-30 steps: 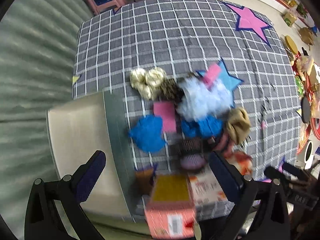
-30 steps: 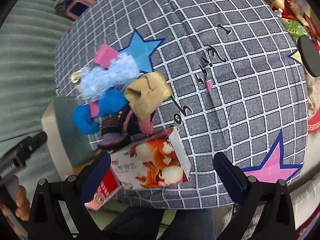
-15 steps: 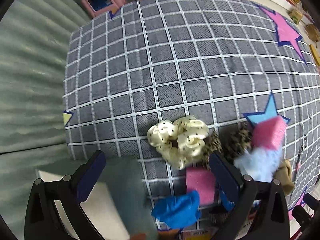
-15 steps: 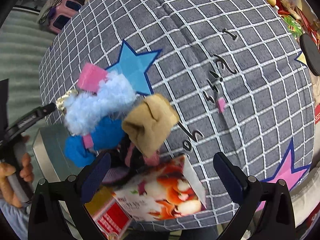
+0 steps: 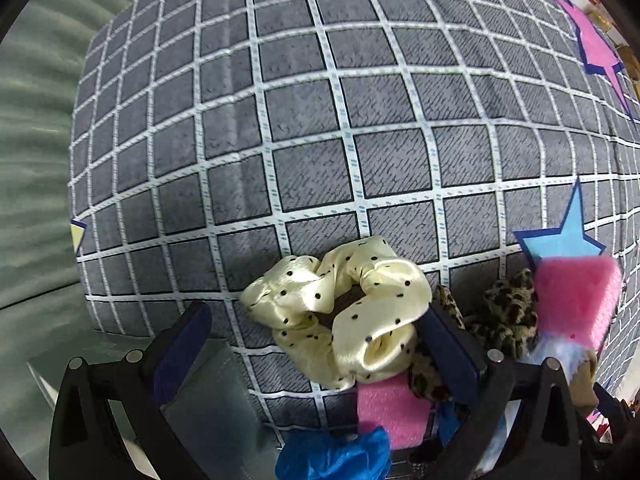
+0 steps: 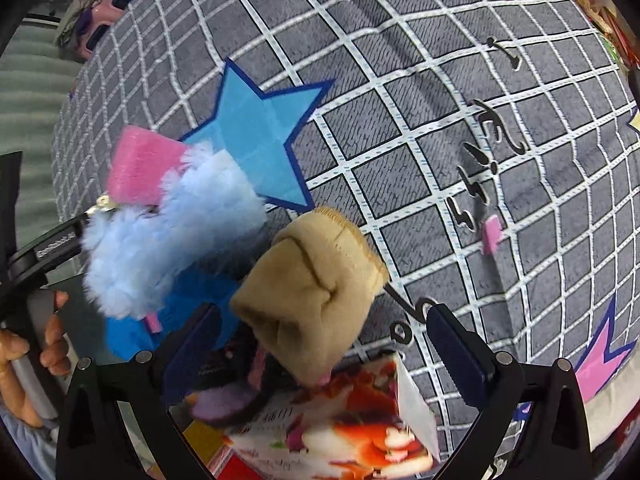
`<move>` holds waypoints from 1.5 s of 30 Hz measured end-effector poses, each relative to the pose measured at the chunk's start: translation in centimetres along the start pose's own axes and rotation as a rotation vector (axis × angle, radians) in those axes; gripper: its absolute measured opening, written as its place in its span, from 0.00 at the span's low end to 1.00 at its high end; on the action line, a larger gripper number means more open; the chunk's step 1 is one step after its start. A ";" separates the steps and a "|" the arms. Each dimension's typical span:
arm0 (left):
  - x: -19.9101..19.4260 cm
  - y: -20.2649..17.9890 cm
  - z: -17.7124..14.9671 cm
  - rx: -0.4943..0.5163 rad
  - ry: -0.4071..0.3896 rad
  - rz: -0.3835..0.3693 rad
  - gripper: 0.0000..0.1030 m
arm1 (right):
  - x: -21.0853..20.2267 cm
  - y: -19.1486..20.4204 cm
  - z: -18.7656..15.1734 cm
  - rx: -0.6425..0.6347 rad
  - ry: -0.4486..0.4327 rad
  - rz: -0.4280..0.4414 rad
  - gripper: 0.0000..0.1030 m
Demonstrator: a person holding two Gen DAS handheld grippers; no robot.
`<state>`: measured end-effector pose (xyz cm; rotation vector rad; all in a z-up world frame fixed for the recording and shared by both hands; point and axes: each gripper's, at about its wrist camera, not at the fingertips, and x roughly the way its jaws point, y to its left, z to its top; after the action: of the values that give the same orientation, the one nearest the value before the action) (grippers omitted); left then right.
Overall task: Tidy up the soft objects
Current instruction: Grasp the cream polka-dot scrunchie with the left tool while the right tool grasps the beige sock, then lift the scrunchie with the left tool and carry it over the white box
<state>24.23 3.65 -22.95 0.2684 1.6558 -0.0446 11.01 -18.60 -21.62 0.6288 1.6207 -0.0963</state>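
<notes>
In the left wrist view my left gripper is open, its fingers either side of a cream polka-dot scrunchie lying on the grey checked cloth. Beside it lie a leopard-print scrunchie, two pink sponges and a blue scrunchie. In the right wrist view my right gripper is open around a tan rolled sock. To its left are a light-blue fluffy piece, a blue cloth and a pink sponge.
A printed carton lies under the right gripper at the table's near edge. A grey-green box stands at the lower left of the left wrist view. The left hand and its gripper handle show at the right wrist view's left edge.
Both grippers have moved down and closer to the pile. The left one swung from the box and cartons to the cream scrunchie; the right one closed in on the tan sock. Both stay open.
</notes>
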 end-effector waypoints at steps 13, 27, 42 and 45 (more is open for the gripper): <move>-0.1 1.7 -0.8 -0.004 -0.012 -0.057 0.26 | 2.8 -0.7 -1.1 0.029 0.066 0.021 0.33; -10.1 2.4 -4.0 -0.026 -0.210 -0.047 0.26 | -3.0 -1.3 -1.7 -0.050 -0.048 0.039 0.32; -16.3 -0.3 -14.1 -0.086 -0.263 -0.079 0.26 | -9.7 2.2 -3.8 -0.284 -0.092 0.045 0.32; -17.3 -0.9 -16.5 -0.098 -0.278 -0.068 0.26 | -10.4 2.4 -4.5 -0.323 -0.093 0.048 0.32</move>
<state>9.35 3.30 -4.28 0.1249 1.3854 -0.0500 8.23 -18.26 -10.36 0.4070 1.4890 0.1664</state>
